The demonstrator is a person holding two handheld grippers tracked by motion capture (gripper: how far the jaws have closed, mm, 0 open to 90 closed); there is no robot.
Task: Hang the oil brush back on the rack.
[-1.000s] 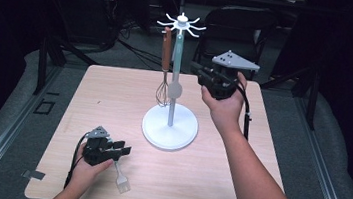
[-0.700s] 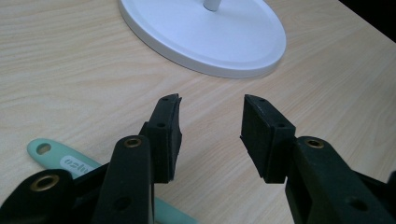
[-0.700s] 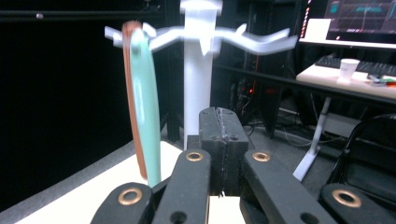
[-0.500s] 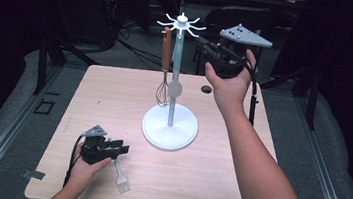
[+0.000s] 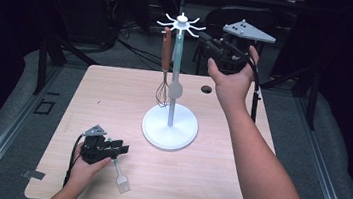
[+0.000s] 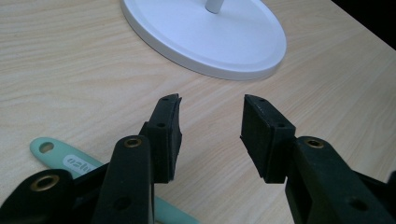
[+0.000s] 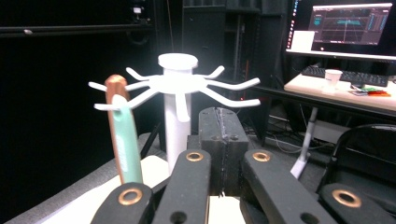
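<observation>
- The right hand-held gripper (image 5: 206,41) is up beside the crown of the rack (image 5: 175,79), its jaws pressed together on nothing. A sideways nudge could catch one of the thin white hooks (image 7: 231,86) and rock the rack on its base.
- A mint utensil (image 5: 177,64) and a whisk (image 5: 164,70) hang from neighbouring hooks. Both hang loose, so a knock to the post could swing them or slip one off.
- The left hand-held gripper (image 5: 119,149) rests low on the table (image 5: 205,183) near its front edge, jaws spread with nothing between them. A mint-handled brush (image 5: 120,177) lies flat just beside and partly under it.
- Risk there: the brush is low and slim, so the pads may close over it and skid on the wood, or push it off the front edge.
- Materials: the rack looks like smooth white plastic or painted metal, with a round disc base (image 6: 210,35), a straight post and curved spokes.
- The whisk has a brown wood-like handle and a wire head. The brush handle (image 6: 70,161) is matt mint with a hanging hole (image 6: 46,147), probably silicone or plastic, with pale bristles.
- The table is light wood-grain laminate. The pads are black, blocky and rubbery.
</observation>
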